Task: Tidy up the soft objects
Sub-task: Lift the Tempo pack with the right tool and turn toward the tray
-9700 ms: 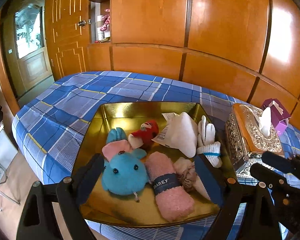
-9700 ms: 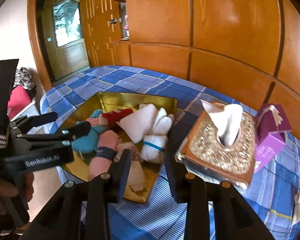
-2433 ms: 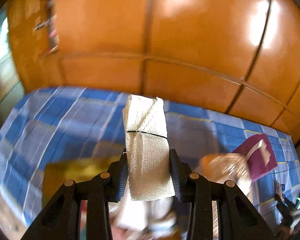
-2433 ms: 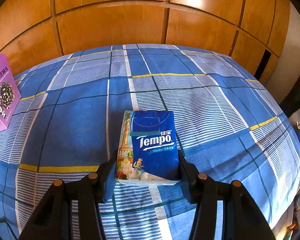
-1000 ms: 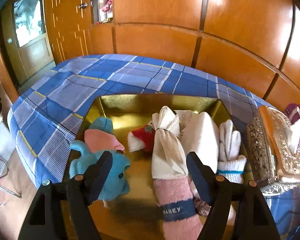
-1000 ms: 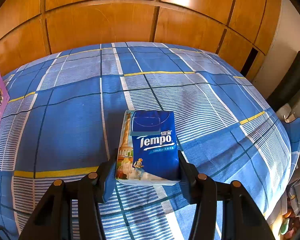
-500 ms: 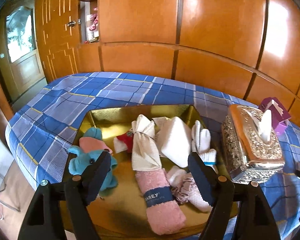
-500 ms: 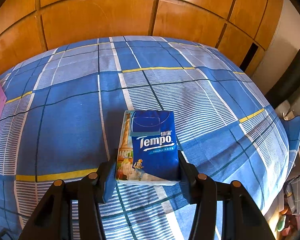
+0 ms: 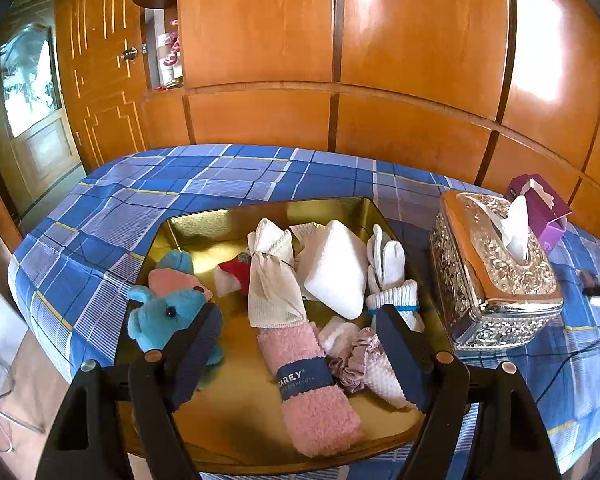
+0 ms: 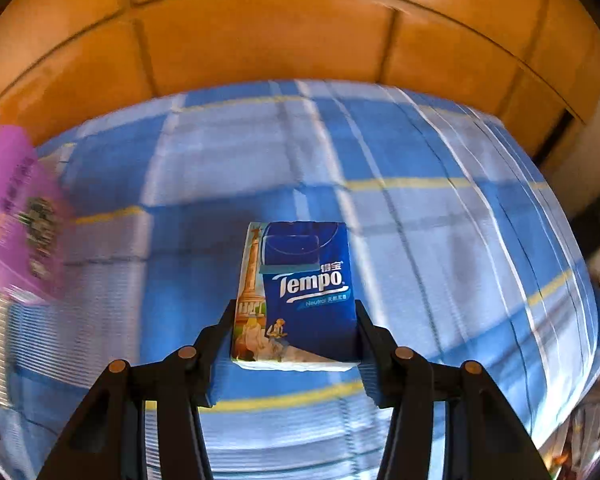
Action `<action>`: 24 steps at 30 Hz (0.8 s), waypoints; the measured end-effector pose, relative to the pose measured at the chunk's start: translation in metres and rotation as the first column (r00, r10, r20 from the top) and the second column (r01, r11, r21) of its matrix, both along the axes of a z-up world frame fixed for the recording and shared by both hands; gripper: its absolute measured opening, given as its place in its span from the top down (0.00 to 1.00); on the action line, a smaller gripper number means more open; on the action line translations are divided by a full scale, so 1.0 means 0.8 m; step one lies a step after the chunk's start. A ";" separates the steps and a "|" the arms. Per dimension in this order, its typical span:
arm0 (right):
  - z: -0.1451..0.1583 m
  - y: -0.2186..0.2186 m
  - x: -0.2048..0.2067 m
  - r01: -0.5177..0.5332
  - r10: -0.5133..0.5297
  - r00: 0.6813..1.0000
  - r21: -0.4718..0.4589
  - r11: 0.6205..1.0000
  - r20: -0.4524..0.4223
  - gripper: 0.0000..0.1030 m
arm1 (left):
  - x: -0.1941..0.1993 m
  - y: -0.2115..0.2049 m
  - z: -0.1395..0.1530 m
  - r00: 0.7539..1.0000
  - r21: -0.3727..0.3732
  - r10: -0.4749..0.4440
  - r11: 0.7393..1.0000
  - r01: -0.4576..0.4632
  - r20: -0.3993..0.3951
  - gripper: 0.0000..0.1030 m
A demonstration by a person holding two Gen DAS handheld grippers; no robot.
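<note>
A gold tray (image 9: pixel 260 424) on the blue plaid bed holds soft things: a blue plush toy (image 9: pixel 168 316), a beige mesh cloth roll (image 9: pixel 272 280), a pink towel roll (image 9: pixel 312 392), a white folded cloth (image 9: pixel 336 276), white socks (image 9: pixel 388 276) and a scrunchie (image 9: pixel 352 364). My left gripper (image 9: pixel 300 360) is open and empty above the tray's near side. My right gripper (image 10: pixel 296 344) is shut on a blue Tempo tissue pack (image 10: pixel 304 292), held above the bedspread (image 10: pixel 440 240).
An ornate silver tissue box (image 9: pixel 496 268) stands right of the tray, with a purple box (image 9: pixel 540 208) behind it; the purple box also shows in the right wrist view (image 10: pixel 16 216). Wooden wall panels (image 9: pixel 380 64) back the bed. A door (image 9: pixel 32 120) is at far left.
My left gripper let go of the beige mesh cloth roll into the tray and drew back. My right gripper, still holding the tissue pack, is swinging left; the view blurs.
</note>
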State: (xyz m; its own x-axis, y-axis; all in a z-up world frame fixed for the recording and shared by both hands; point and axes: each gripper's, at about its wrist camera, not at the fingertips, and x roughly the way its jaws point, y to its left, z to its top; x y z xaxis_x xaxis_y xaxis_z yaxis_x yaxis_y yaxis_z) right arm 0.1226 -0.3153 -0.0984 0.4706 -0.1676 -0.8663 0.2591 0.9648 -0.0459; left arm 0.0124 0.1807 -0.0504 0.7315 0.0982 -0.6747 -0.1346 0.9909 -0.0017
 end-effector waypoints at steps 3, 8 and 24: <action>0.022 0.029 0.019 -0.067 0.067 0.997 -0.007 0.998 0.023 0.49 | -0.001 0.001 -0.002 1.000 -0.007 0.000 1.000 0.000 -0.003 0.23; 0.047 0.061 0.041 -0.141 0.143 0.989 -0.037 0.989 0.044 0.49 | -0.002 0.004 -0.009 1.000 -0.018 0.001 1.000 -0.001 -0.019 0.23; -0.032 0.031 0.047 -0.019 0.016 0.991 -0.019 1.000 -0.133 0.49 | -0.008 0.026 -0.014 0.999 -0.050 0.028 0.998 -0.030 -0.040 0.23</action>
State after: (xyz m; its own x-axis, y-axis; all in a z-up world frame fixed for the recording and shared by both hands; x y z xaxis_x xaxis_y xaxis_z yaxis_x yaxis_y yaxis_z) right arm 0.1599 -0.2901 -0.1238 0.3546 -0.1786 -0.9178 0.2324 0.9676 -0.0984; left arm 0.0057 0.2013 -0.0615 0.7016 0.0836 -0.7076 -0.1641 0.9854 -0.0462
